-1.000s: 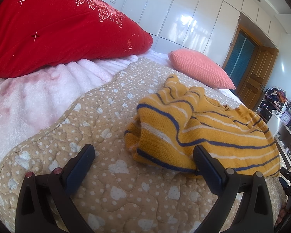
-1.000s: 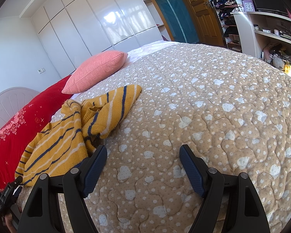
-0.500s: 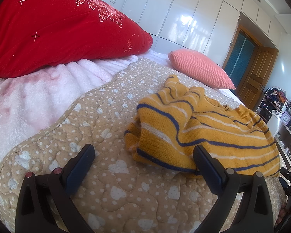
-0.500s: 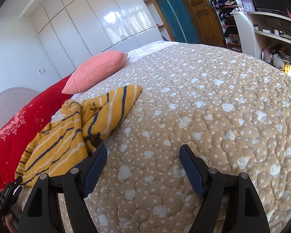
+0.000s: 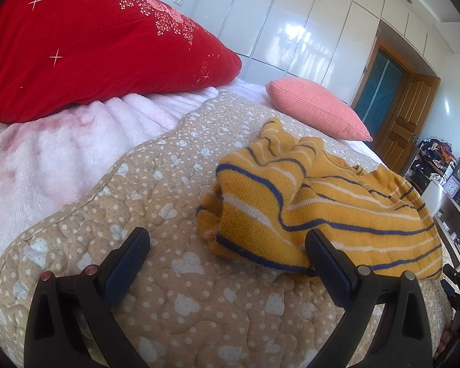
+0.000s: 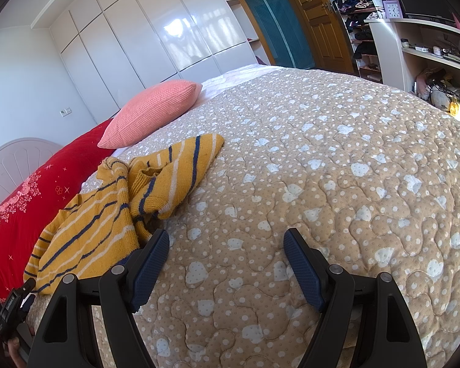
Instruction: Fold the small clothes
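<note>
Sweater (image 5: 322,211) yellow with navy stripes, crumpled on quilt (image 5: 168,276), centre right of left view, left gripper (image 5: 227,260) spread wide and empty, right gripper (image 6: 227,263) likewise, sweater at lower left there.

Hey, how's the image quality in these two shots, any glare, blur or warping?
Left wrist view: sharp, strong fisheye bending, dark corners, window glare on the glossy white wardrobe doors. Right wrist view: same glare on those doors, quilted beige bedspread bulges like a dome, yellow navy-striped knit sweater crisp, evenly lit.
</note>
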